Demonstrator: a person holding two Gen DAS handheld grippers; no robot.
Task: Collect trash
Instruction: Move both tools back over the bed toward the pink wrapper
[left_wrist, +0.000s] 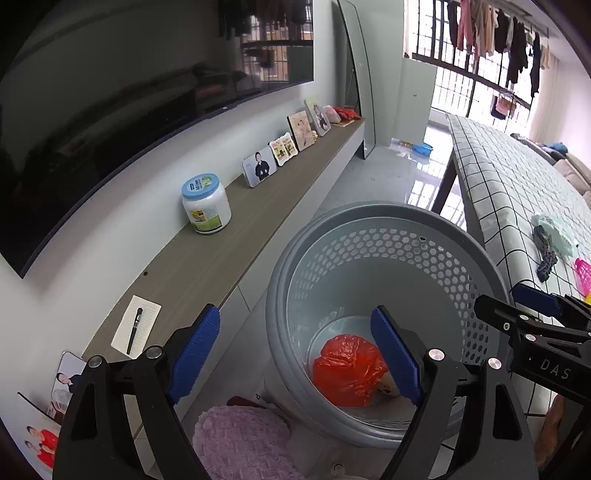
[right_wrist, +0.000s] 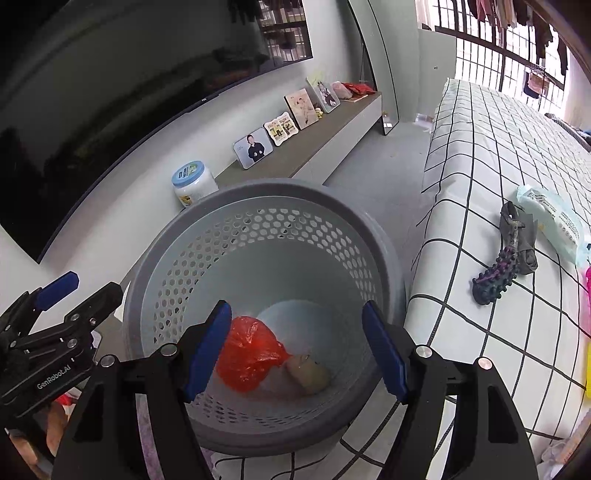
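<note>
A grey perforated basket (left_wrist: 369, 251) (right_wrist: 258, 236) stands on the floor between the low shelf and the table. At its bottom lie a crumpled red plastic bag (left_wrist: 343, 373) (right_wrist: 247, 354) and a beige lump (right_wrist: 308, 373). My left gripper (left_wrist: 295, 310) hangs open above the basket's left rim, nothing between its blue pads. My right gripper (right_wrist: 295, 306) is open over the basket mouth, also holding nothing. Each gripper shows at the edge of the other's view. On the checked tablecloth (right_wrist: 480, 147) lie a pale green packet (right_wrist: 550, 218) and a dark knobbly object (right_wrist: 495, 273).
A long wooden shelf (left_wrist: 221, 251) under a wall television carries a white jar (left_wrist: 206, 206), several photo frames and a notepad with a pen (left_wrist: 136, 328). A pink fluffy item (left_wrist: 240, 439) lies on the floor by the basket. A pink object (left_wrist: 583, 277) sits at the table's edge.
</note>
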